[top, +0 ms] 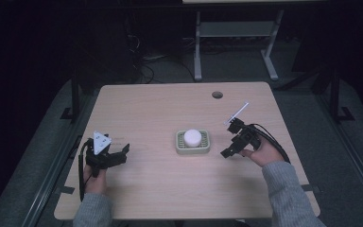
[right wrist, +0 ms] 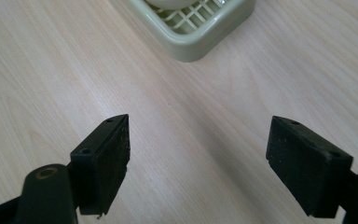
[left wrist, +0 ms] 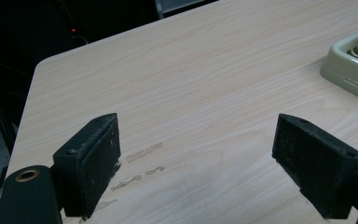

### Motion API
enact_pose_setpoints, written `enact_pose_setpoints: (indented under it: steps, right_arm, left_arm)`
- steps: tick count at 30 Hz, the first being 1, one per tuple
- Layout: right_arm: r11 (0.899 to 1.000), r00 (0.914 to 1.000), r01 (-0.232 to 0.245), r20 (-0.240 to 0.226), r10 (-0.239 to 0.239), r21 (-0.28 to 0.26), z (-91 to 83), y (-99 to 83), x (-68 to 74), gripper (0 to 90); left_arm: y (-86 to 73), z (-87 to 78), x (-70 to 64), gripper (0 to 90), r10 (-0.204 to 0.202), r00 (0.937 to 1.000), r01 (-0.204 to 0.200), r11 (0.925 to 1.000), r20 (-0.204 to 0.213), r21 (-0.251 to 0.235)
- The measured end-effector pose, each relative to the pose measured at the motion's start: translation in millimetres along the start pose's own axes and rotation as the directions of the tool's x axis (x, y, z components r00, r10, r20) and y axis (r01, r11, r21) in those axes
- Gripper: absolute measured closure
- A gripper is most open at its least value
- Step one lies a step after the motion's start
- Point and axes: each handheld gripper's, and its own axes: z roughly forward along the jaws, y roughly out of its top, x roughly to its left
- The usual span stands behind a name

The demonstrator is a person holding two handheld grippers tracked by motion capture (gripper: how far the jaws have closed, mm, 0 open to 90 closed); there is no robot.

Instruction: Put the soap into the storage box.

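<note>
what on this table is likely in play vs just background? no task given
Likely in play:
- white round object, sitting in the pale green slatted tray
- left gripper and right gripper, both open, flanking the tray

Background:
- round hole in the table
- metal desk frame behind

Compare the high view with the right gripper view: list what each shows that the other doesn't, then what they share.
High view alone: the left tool held open in a hand, the round hole near the table's far edge, the metal-legged stand on the floor beyond, and the whole round white object sitting in the dish.

Right gripper view alone: the slatted grid inside the dish, and the right tool seen close, its jaws wide apart with nothing between.

Both: the pale green square plastic dish and the light wooden table.
</note>
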Motion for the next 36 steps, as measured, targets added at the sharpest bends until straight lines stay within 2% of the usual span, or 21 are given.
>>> enact_pose_setpoints:
  steps: [5, 11, 26, 36]
  right_arm:
    - [1.000, 1.0000, -0.008, 0.001, 0.008, 0.001, -1.2, -7.5, -0.6, 20.9]
    - [1.000, 0.9999, -0.010, 0.005, 0.010, -0.023, -4.5, -15.4, -0.2, 20.9]
    - [0.998, 0.9991, -0.042, 0.005, 0.042, -0.046, -4.0, -46.1, 0.1, 21.0]
    - [0.995, 0.9984, -0.055, 0.010, 0.056, -0.078, -10.8, -63.7, 2.3, 21.0]
  left_arm:
    - [0.1, 0.0, -0.1, 14.8, 0.002, 1.0000, -0.002, 1.0000, 0.001, 0.002]
    - [0.1, 0.4, -0.6, 14.9, 0.004, 1.0000, -0.004, 1.0000, 0.000, 0.003]
    - [0.2, 0.2, -1.2, 14.8, 0.008, 1.0000, -0.008, 1.0000, -0.003, 0.003]
    - [0.1, 0.5, -1.0, 14.8, 0.011, 0.9999, -0.011, 0.9999, -0.006, 0.001]
